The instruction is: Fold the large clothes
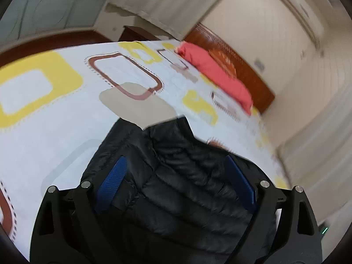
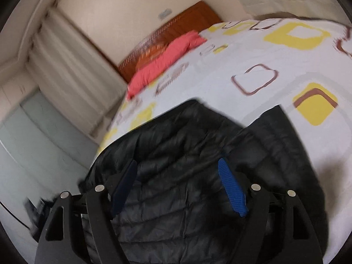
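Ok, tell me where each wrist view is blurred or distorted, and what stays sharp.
Left wrist view: fisheye bends the bed sheet edge; the red pillow and walls smear with motion blur, while the left gripper and black puffer jacket stay fairly sharp. Right wrist view: curtains and pillow streak; the right gripper fingers read crisp; a soft shadow falls beside the jacket.

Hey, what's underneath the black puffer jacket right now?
The black puffer jacket lies on the patterned bedsheet, white with yellow and brown squares, which shows all around it. Whatever lies directly beneath the jacket is covered and cannot be seen.
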Demonstrator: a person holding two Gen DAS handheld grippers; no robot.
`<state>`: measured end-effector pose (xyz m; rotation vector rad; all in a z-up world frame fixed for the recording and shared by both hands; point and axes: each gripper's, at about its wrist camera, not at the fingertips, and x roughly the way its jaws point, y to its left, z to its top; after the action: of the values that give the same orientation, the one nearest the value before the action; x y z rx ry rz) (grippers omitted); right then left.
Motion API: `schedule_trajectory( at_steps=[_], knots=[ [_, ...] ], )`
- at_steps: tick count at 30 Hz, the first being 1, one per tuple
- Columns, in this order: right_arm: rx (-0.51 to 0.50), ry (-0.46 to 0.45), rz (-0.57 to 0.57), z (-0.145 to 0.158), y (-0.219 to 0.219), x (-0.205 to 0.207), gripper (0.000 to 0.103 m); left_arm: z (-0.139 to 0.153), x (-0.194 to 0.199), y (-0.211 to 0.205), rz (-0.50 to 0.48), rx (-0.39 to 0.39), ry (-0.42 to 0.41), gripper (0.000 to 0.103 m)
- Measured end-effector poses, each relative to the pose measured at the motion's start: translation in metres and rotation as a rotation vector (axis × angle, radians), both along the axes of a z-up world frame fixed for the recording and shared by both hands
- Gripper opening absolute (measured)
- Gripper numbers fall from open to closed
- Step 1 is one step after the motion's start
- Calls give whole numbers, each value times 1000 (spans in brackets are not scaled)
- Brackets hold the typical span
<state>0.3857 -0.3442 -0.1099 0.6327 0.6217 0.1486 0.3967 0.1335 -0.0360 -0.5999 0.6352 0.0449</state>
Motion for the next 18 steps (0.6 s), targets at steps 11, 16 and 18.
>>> schedule_trajectory(
  at_steps=[11, 16, 18],
  knots=[
    [-337, 157, -3, -20, 52, 86, 74, -41, 68, -25, 24, 206, 139, 87],
    [-429, 248, 13, -40, 62, 98, 74, -50, 78, -37, -6, 281, 200, 87],
    [-411, 216, 4, -31, 59, 90, 74, -39, 68, -29, -2, 218, 136, 87]
  ],
)
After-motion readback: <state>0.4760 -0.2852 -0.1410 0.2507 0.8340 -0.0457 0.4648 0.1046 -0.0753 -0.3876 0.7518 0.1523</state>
